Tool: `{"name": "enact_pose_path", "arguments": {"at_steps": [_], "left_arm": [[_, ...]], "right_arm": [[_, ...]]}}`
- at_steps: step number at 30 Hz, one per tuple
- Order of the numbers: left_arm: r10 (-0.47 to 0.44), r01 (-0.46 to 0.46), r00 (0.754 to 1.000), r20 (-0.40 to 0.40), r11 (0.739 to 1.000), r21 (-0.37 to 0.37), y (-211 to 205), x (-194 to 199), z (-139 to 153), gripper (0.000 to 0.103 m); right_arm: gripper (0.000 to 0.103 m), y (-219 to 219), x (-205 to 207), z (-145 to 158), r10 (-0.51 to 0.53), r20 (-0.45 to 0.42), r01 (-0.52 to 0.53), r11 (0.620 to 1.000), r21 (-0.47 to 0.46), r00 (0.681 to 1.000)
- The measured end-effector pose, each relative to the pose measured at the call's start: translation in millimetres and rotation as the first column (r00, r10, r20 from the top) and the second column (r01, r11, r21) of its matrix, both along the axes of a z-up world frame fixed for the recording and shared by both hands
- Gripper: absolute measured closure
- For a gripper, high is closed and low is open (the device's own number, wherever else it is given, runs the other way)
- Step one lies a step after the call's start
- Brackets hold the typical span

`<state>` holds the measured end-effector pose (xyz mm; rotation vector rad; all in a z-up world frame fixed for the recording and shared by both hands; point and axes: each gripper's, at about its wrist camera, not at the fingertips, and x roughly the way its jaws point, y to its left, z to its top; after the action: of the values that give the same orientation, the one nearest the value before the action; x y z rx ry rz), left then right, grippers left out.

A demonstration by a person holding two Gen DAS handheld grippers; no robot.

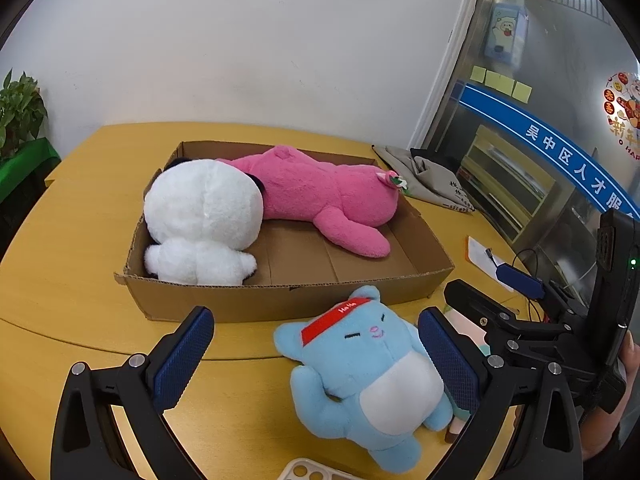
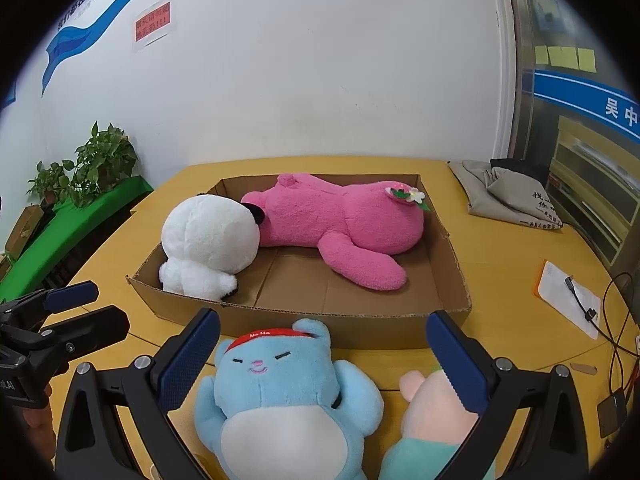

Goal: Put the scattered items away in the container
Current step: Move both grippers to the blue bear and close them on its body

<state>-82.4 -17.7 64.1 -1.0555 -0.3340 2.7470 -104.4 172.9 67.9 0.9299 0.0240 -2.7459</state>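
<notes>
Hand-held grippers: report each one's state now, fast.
Left hand-held gripper: open, holding nothing.
Right hand-held gripper: open, holding nothing; light blue plush cat with red headband lies between its fingers.

The white plush (image 1: 204,220) lies with its back to both cameras, so its face is hidden; only a bit of black ear (image 2: 256,213) peeks out against the pink plush (image 2: 344,220). The pink plush's face is turned away too. In the right wrist view the peach and green doll (image 2: 434,416) is partly covered by a gripper finger and cut off at the bottom edge, as are the blue plush's (image 2: 288,396) legs. In the left wrist view a perforated tray-like thing (image 1: 308,470) is cropped at the bottom; what it is cannot be told.
</notes>
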Motion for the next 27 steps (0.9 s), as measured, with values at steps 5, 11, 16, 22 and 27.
{"name": "enact_pose_path", "arguments": {"at_steps": [5, 11, 16, 22, 27], "left_arm": [[0.008, -0.009, 0.999, 0.035, 1.0, 0.008, -2.7, -0.6, -12.7, 0.0], [0.033, -0.037, 0.993, 0.11, 0.999, 0.035, -13.3, -3.4, -40.7, 0.0], [0.06, -0.068, 0.987, 0.152, 0.997, 0.042, -26.3, -3.1, -57.0, 0.0], [0.078, -0.087, 0.983, 0.166, 0.995, 0.047, -39.3, -1.6, -61.6, 0.0], [0.088, -0.096, 0.981, 0.174, 0.995, 0.038, -48.7, 2.7, -64.9, 0.0]], "right_arm": [[0.0, 8.2, 2.0, -13.9, -0.027, 0.03, 0.027, 1.0, 0.003, 0.999], [0.0, -2.2, 2.5, -53.7, 0.044, 0.142, -0.05, 0.998, 0.041, 0.989], [0.007, -32.0, 19.5, -99.4, 0.186, 0.269, -0.198, 0.98, 0.019, 0.945], [0.007, -59.0, 40.4, -100.4, 0.298, 0.245, -0.304, 0.953, -0.013, 0.923], [0.008, -54.5, 42.4, -90.8, 0.302, 0.244, -0.274, 0.951, -0.145, 0.921]]}}
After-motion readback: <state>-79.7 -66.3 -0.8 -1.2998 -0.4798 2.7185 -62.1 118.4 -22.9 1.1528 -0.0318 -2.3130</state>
